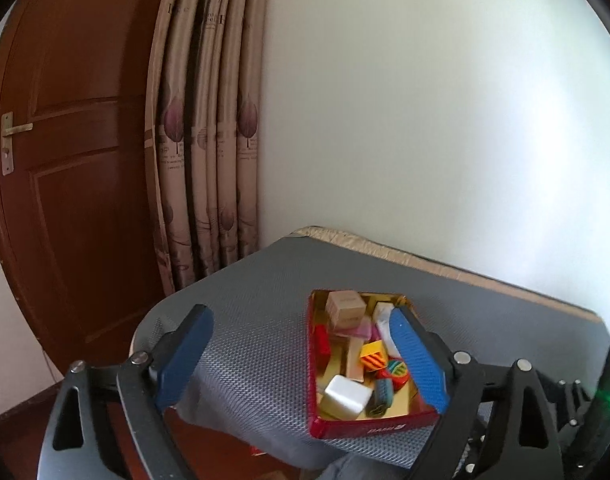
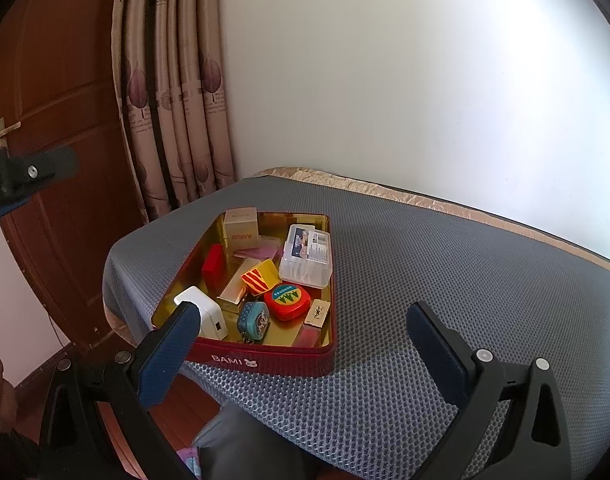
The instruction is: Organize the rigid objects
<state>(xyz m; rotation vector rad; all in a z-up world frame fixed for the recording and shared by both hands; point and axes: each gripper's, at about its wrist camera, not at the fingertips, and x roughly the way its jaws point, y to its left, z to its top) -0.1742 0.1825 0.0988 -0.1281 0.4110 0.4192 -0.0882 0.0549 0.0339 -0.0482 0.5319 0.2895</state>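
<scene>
A red tin box point(image 2: 265, 358) with a gold inside sits on the grey mat near the table's left front corner. It holds several small things: a white charger point(image 2: 203, 314), a red round tin point(image 2: 287, 301), a teal tin point(image 2: 253, 320), a clear plastic case point(image 2: 307, 258), a beige carton point(image 2: 241, 231) and a striped yellow block point(image 2: 261, 276). My right gripper point(image 2: 301, 322) is open and empty, just in front of the box. My left gripper point(image 1: 301, 322) is open and empty, raised to the left of the box point(image 1: 369, 426).
The grey mesh mat point(image 2: 445, 280) covers the table, with a beige cloth edge point(image 2: 425, 200) at the back against a white wall. A brown door point(image 2: 57, 80) and a curtain point(image 2: 173, 80) stand to the left. Wooden floor lies below the table's front edge.
</scene>
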